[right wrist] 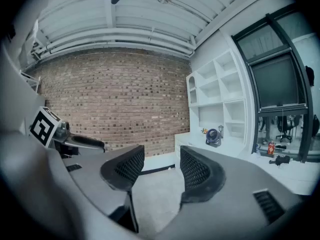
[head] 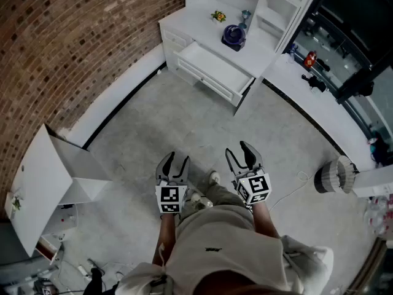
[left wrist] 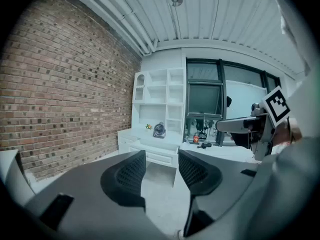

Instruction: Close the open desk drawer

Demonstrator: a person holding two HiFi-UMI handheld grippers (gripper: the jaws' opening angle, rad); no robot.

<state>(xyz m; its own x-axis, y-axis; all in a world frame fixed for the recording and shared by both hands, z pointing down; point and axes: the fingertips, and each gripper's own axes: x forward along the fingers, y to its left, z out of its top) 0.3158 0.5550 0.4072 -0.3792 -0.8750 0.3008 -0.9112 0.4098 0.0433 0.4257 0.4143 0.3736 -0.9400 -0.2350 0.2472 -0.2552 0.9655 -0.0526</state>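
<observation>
A white desk (head: 202, 26) stands across the room by the brick wall, and its wide drawer (head: 212, 71) is pulled out toward me. The same drawer (left wrist: 161, 156) shows far off between the left jaws. My left gripper (head: 173, 166) and right gripper (head: 242, 155) are held close to my body, well short of the desk. Both are open with nothing between their fingers. In the right gripper view the desk (right wrist: 200, 139) sits to the right of the right gripper (right wrist: 162, 169).
A purple fan (head: 234, 35) and a small plant (head: 218, 16) sit on the desk top, with white shelves (head: 279, 8) behind. A white cabinet with an open door (head: 43, 183) stands at my left. A long white counter (head: 319, 103) runs along the windows, and a round grey object (head: 334, 176) sits at right.
</observation>
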